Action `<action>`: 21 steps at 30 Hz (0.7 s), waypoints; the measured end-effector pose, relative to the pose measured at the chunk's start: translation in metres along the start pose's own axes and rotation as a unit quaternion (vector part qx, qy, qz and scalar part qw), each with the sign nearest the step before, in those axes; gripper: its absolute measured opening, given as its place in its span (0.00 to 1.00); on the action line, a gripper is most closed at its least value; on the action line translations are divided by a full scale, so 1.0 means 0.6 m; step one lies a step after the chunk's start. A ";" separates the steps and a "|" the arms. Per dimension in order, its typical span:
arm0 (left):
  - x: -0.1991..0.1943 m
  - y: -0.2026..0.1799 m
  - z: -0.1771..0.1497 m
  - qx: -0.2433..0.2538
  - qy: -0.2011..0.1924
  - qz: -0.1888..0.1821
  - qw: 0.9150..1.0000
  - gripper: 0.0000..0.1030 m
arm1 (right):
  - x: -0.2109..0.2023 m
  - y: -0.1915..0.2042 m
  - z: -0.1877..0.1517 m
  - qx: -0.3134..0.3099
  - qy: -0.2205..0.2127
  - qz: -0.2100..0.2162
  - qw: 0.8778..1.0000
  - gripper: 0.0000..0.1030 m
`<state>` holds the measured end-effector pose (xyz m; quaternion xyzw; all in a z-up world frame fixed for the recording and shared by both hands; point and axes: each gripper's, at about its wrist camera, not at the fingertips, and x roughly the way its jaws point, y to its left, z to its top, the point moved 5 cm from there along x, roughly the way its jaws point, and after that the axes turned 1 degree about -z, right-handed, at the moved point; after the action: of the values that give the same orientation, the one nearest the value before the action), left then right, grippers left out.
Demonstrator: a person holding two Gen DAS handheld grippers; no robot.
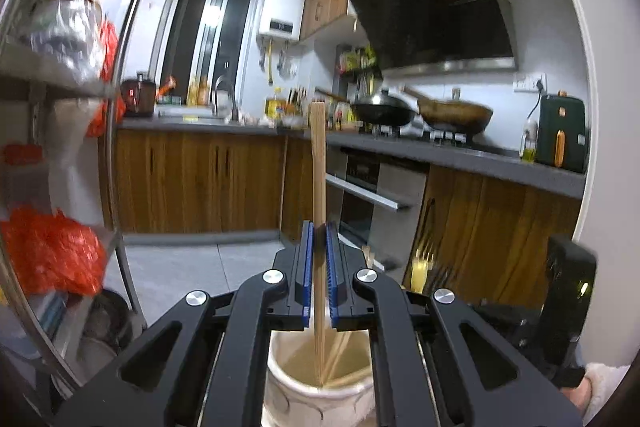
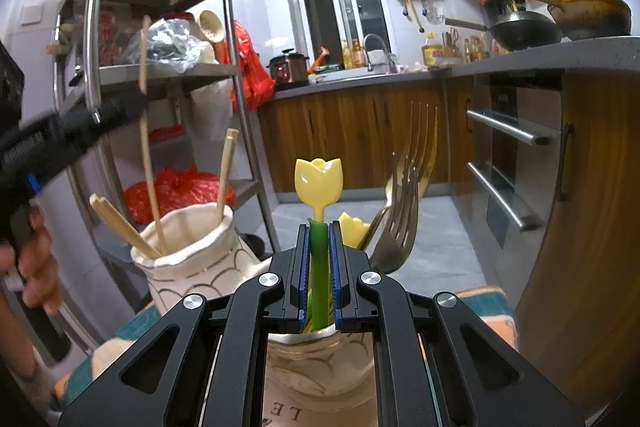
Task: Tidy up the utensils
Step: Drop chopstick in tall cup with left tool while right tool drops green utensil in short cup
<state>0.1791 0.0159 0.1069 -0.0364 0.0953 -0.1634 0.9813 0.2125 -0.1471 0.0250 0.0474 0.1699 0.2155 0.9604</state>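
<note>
My left gripper (image 1: 319, 227) is shut on an upright wooden chopstick (image 1: 318, 163) whose lower end reaches into a white ceramic holder (image 1: 296, 393) holding other chopsticks. That holder also shows in the right wrist view (image 2: 188, 255), with the left gripper (image 2: 132, 103) above it. My right gripper (image 2: 319, 227) is shut on the green stem of a yellow tulip-shaped utensil (image 2: 319, 181), standing in a second ceramic holder (image 2: 320, 367). Metal forks (image 2: 404, 195) and another yellow tulip utensil (image 2: 354, 229) stand in that same holder.
A steel shelf rack (image 2: 168, 71) with red bags stands on the left. Wooden cabinets (image 2: 360, 135) and a grey counter (image 1: 440, 151) with pans run along the back and right. An oven with steel handles (image 2: 504, 131) is at the right. The holders rest on a patterned cloth (image 2: 488, 299).
</note>
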 end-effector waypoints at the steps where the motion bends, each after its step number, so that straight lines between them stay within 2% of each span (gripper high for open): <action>1: 0.005 0.002 -0.008 -0.002 0.007 0.001 1.000 0.06 | 0.000 0.000 -0.002 0.000 0.003 0.001 1.000 0.10; 6: 0.023 0.013 -0.046 -0.004 0.049 0.006 0.999 0.06 | 0.005 0.000 -0.007 0.000 0.013 0.000 1.000 0.10; 13: 0.033 0.030 -0.067 -0.012 0.074 0.009 0.997 0.06 | 0.012 -0.001 -0.010 0.002 0.025 -0.001 1.000 0.11; 16: 0.035 0.035 -0.071 -0.017 0.077 0.014 0.997 0.06 | 0.009 0.001 -0.009 0.001 0.021 0.003 1.000 0.22; 21: 0.024 0.033 -0.071 -0.014 0.076 0.016 0.997 0.06 | -0.005 0.004 -0.004 0.001 0.006 0.010 1.000 0.31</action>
<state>0.1900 0.0280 0.0610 -0.0364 0.1723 -0.1482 0.9731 0.2079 -0.1462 0.0240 0.0491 0.1751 0.2248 0.9573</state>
